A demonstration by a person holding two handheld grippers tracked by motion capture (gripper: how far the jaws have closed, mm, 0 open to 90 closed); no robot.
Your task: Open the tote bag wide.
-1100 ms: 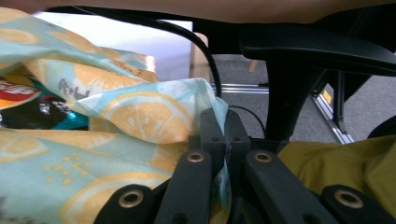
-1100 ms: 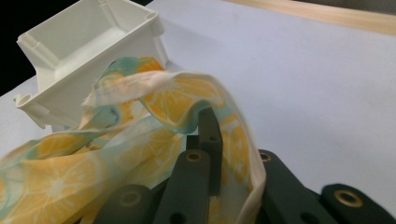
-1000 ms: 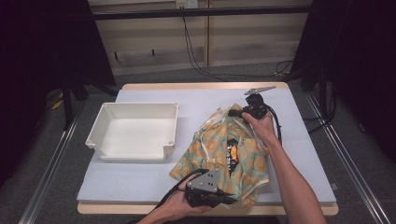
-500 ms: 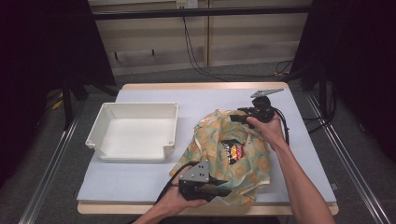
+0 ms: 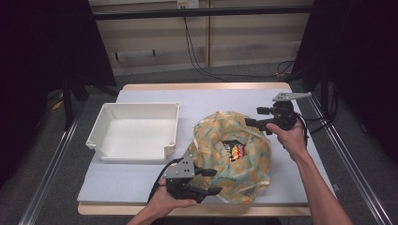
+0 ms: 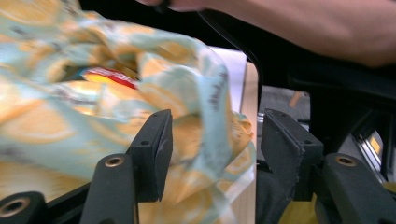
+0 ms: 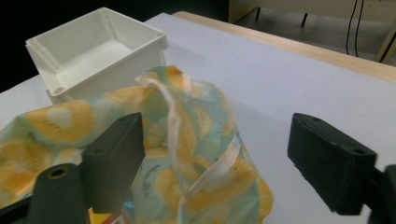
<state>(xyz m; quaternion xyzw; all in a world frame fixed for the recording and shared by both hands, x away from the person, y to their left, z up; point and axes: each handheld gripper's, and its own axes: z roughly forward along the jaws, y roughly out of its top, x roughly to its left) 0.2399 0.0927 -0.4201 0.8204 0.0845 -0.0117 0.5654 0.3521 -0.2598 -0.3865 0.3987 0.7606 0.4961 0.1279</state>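
A cloth bag (image 5: 220, 140) printed with orange slices lies crumpled on the right half of the white table top. Its mouth faces up and shows a red and yellow snack packet (image 5: 234, 151) inside. My left gripper (image 5: 217, 181) sits at the bag's near edge. Its jaws have just been opening, and loose fabric (image 6: 205, 107) hangs between the fingers (image 6: 156, 140) without being pinched. My right gripper (image 5: 253, 117) is at the bag's far right edge. Its jaws have also just been opening, and they stand wide over the bag's white strap (image 7: 215, 172).
A white plastic tray (image 5: 141, 105) stands left of the bag, its rim (image 7: 159, 35) close to the cloth. The table's wooden front edge (image 5: 141, 210) runs just below my left hand. Cables trail over the floor behind the table.
Both grippers have opened and let go of the bag. The left one drew back to the left and the right one pulled away to the right. The bag has slumped wider.
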